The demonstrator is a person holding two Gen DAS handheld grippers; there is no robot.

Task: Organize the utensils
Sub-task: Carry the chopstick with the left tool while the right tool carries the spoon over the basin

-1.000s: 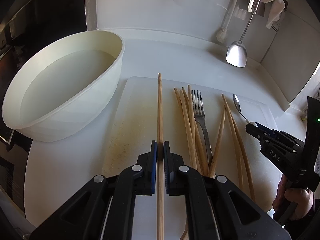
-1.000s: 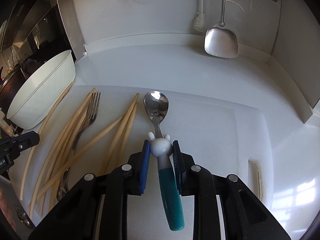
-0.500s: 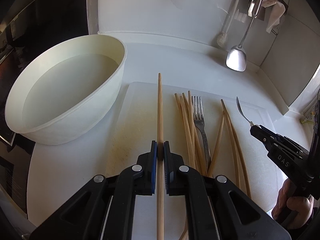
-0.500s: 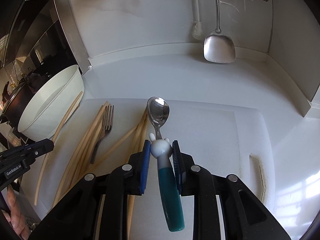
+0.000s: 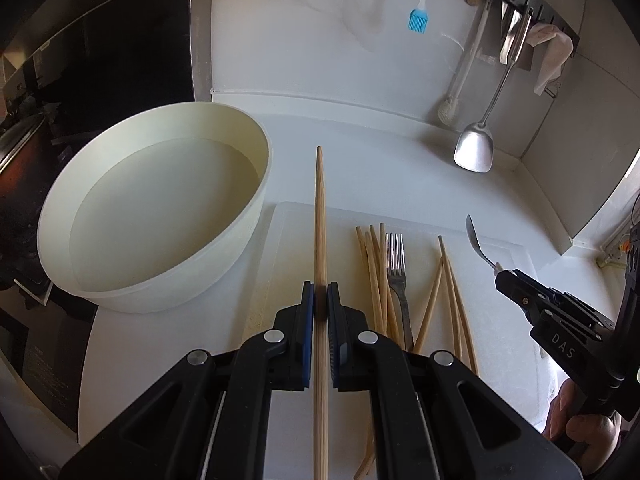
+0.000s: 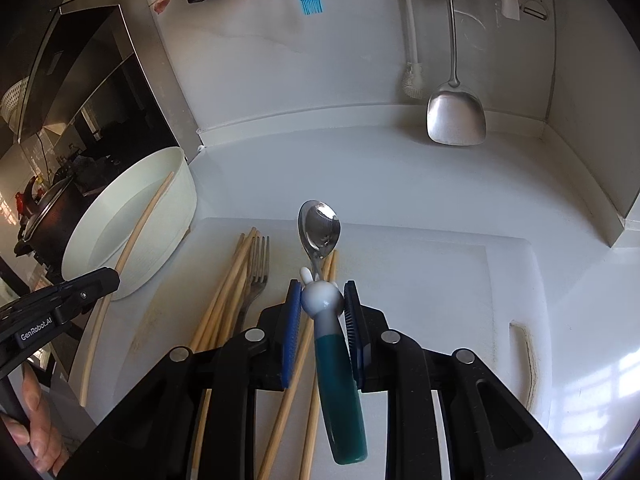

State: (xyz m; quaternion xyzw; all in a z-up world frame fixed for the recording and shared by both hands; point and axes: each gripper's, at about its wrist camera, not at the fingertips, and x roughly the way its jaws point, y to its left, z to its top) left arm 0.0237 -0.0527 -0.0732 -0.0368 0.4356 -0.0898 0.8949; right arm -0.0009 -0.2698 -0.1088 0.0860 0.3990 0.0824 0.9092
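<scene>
My left gripper (image 5: pixel 320 298) is shut on a single wooden chopstick (image 5: pixel 320 216), held above the white cutting board (image 5: pixel 288 248) with its tip beside the cream bowl (image 5: pixel 160 204). My right gripper (image 6: pixel 322 298) is shut on a spoon (image 6: pixel 319 226) with a teal handle and white rabbit head, lifted over the board (image 6: pixel 420 272). Several chopsticks (image 5: pixel 374 276) and a fork (image 5: pixel 396 268) lie on the board. In the right wrist view the held chopstick (image 6: pixel 132 240) and left gripper (image 6: pixel 92 284) show at left by the bowl (image 6: pixel 176 184).
A metal spatula (image 5: pixel 474 152), a white brush (image 5: pixel 448 110) and a blue silicone brush (image 5: pixel 419 20) hang on the back wall. A dark stove area (image 5: pixel 80 80) lies left of the bowl. The counter wall rises at right (image 6: pixel 592 120).
Both grippers have risen and drawn back, each lifting its utensil higher above the board. The chopstick and spoon stay gripped.
</scene>
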